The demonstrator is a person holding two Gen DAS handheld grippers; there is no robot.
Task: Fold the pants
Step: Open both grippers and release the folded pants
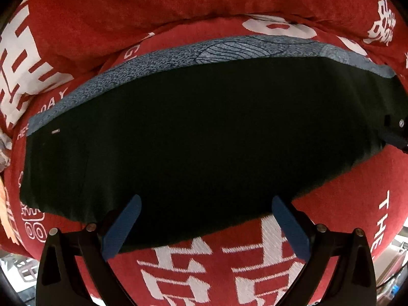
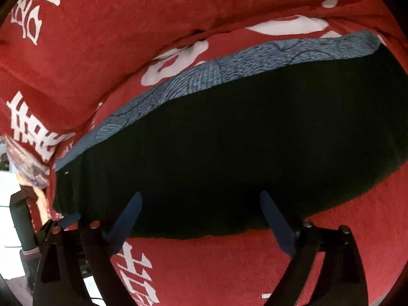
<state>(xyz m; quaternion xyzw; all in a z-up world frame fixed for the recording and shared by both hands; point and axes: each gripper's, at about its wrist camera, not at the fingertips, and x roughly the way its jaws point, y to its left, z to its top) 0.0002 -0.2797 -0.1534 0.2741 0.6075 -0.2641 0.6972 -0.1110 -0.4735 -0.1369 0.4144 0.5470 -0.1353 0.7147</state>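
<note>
Dark pants (image 1: 199,137) lie folded flat on a red cover with white lettering; they also show in the right wrist view (image 2: 242,148). A blue-grey patterned band (image 1: 204,51) runs along their far edge, and it shows in the right wrist view (image 2: 229,68) too. My left gripper (image 1: 206,201) is open and empty, its blue fingers (image 1: 122,227) over the near edge of the pants. My right gripper (image 2: 201,196) is open and empty above the near edge. The left gripper also shows at the left of the right wrist view (image 2: 63,221).
The red cover (image 1: 229,262) with white characters spreads under the pants and rises in a padded fold (image 2: 114,25) behind them. Its front edge drops off at the lower right (image 1: 392,255). A crumpled cloth (image 2: 28,163) lies at the left.
</note>
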